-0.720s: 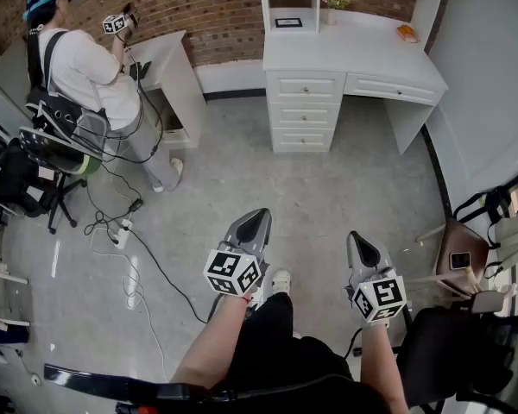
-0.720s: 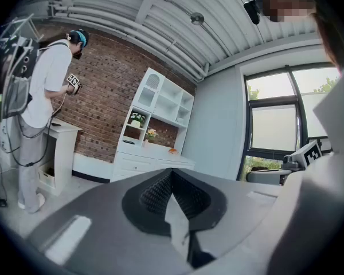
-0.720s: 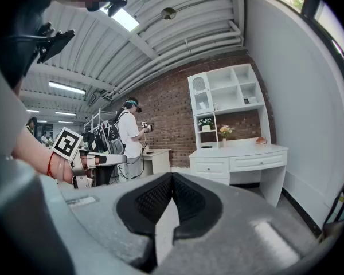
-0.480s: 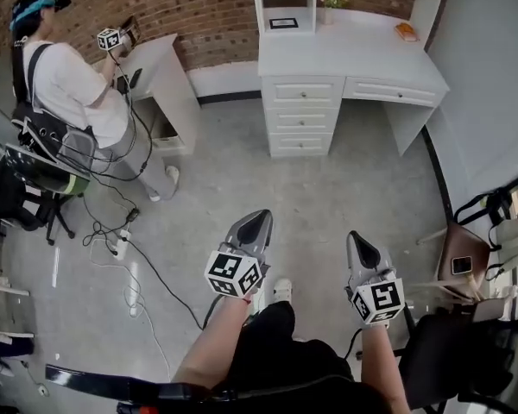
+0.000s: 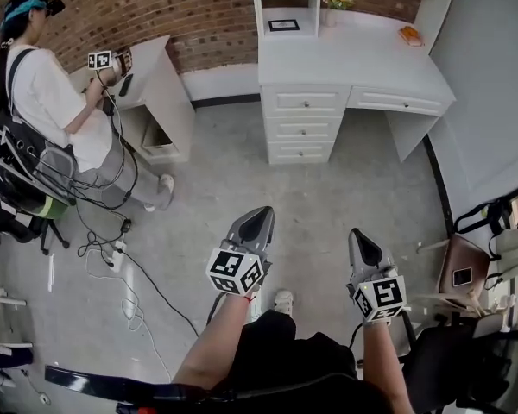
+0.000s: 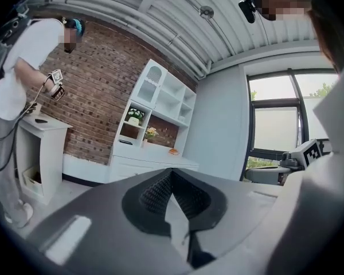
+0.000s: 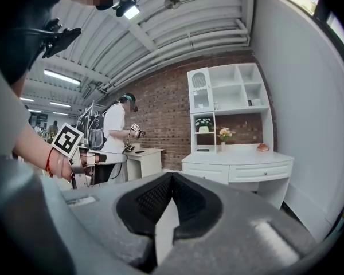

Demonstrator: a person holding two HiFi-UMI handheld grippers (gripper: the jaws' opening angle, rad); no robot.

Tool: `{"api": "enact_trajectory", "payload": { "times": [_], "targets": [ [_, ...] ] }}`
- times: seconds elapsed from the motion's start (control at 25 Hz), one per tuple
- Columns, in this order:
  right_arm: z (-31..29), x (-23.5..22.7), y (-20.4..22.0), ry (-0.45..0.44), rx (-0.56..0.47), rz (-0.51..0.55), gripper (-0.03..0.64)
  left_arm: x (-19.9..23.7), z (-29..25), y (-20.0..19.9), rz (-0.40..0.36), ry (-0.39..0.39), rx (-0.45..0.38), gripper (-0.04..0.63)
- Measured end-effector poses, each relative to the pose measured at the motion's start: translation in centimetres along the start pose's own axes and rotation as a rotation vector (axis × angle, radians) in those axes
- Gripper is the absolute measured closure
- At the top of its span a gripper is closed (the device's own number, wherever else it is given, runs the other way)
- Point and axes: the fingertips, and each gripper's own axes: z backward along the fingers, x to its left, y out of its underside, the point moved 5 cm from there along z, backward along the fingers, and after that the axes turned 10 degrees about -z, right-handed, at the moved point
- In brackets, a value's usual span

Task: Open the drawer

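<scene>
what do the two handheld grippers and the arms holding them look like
Both the left gripper and the right gripper are grey tapered shells with black ribbed pads inside. Each carries a white cube printed with black square markers. The forearms show no sleeves; a thin red band circles the left wrist.

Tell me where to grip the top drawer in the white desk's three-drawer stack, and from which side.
Take the small knob at the centre of the front of the top drawer, coming straight in from the floor side. The front looks flat otherwise, so the knob seems the only hold.
</scene>
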Motion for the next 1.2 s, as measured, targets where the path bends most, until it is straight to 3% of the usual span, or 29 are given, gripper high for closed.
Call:
{"api": "enact_trajectory", "payload": {
  "times": [0.32, 0.64, 0.92, 1.2],
  "targets": [
    [-3.2, 0.2, -0.5, -0.008, -0.007, -0.022, 0.615, 3.0, -1.2, -0.4, 0.011, -0.014, -0.013, 0.592],
    [-5.7, -2.8, -0.2, 0.015, -0.016, -0.106, 0.615, 3.7, -3.5, 0.2, 0.01, -0.015, 0.001, 0.592],
    [-11.9, -4.9, -0.6, -0.031, -0.004, -0.14, 0.615, 7.1, -6.6, 0.3, 0.009, -0.059, 0.014, 0.592],
    [-18.8, -7.9, -1.8, -0.073, 0.04, -0.13, 0.615, 10.4, -12.9, -0.8, 0.014, -0.069, 0.02, 0.592]
  ]
}}
